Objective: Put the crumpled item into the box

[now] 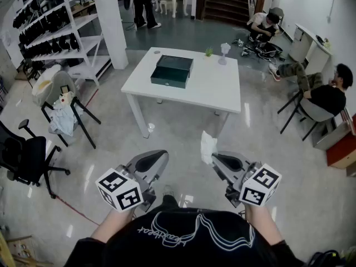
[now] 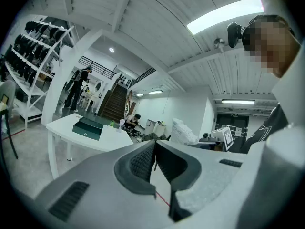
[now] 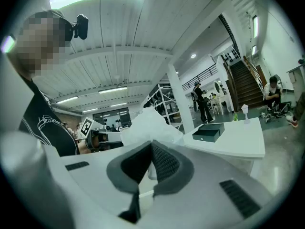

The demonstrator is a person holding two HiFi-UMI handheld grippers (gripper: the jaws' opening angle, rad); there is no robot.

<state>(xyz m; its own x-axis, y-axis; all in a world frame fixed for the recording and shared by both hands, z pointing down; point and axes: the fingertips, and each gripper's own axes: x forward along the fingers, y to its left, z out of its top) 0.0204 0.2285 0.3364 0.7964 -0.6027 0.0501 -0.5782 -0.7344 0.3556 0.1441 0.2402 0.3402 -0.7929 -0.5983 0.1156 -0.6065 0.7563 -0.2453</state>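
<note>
The crumpled item (image 1: 208,146) is a wad of white paper pinched in the tips of my right gripper (image 1: 214,156), held in the air above the floor. In the right gripper view the wad (image 3: 149,124) bulges up past the shut jaws of the right gripper (image 3: 151,148). My left gripper (image 1: 162,155) hovers beside it on the left, shut and empty; the left gripper view shows its pads of the left gripper (image 2: 154,148) meeting at the tip. The dark green box (image 1: 172,71) lies closed on the white table (image 1: 218,90), well ahead of both grippers.
A small plant (image 1: 209,52) and a clear stemmed piece (image 1: 223,53) stand at the table's far edge. A black office chair (image 1: 25,156) and a draped folding chair (image 1: 62,105) stand on the left, by a white pillar (image 1: 112,21) and shelving. People sit on the right (image 1: 322,98).
</note>
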